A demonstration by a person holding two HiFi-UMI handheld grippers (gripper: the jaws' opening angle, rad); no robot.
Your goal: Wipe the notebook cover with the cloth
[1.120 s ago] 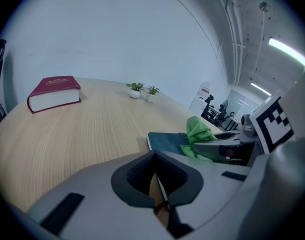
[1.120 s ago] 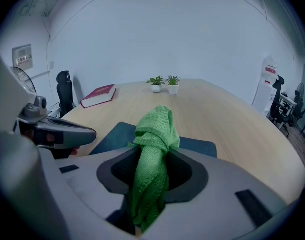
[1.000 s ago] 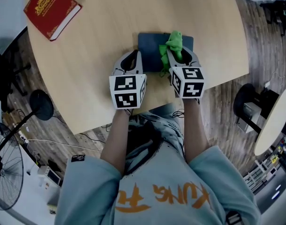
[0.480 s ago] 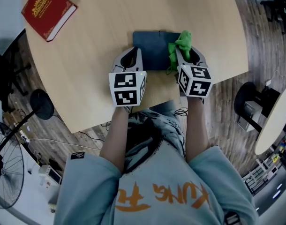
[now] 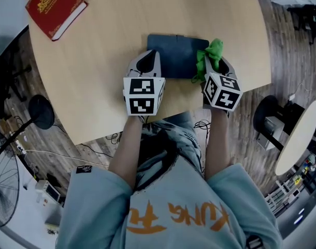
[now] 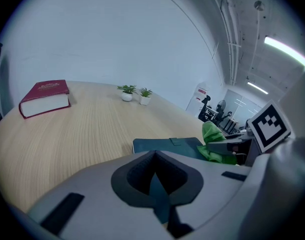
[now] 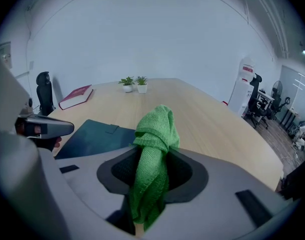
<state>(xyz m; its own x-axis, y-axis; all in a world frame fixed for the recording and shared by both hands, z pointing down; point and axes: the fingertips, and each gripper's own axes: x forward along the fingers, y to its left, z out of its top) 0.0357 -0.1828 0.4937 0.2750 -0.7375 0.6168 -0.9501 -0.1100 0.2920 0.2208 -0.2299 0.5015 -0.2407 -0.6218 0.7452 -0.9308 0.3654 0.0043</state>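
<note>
A dark blue notebook [image 5: 176, 56] lies flat near the front edge of the wooden table [image 5: 106, 61]. My left gripper [image 5: 149, 62] sits at its near left corner, jaws shut with a sliver of the notebook's edge between them [image 6: 155, 176]. My right gripper [image 5: 214, 61] is shut on a bunched green cloth [image 5: 212, 52], which stands at the notebook's right edge. In the right gripper view the cloth [image 7: 152, 149] sticks up out of the jaws, with the notebook [image 7: 97, 136] to its left. The cloth [image 6: 210, 136] also shows in the left gripper view.
A red hardback book [image 5: 55, 9] lies at the far left of the table. Two small potted plants [image 7: 133, 84] stand at its far end. On the floor are a fan [image 5: 2, 191] at the left and a round side table [image 5: 300, 134] at the right.
My right gripper has dragged the cloth to the right, from the middle of the notebook cover to its right edge. The left gripper has stayed at the notebook's near left corner.
</note>
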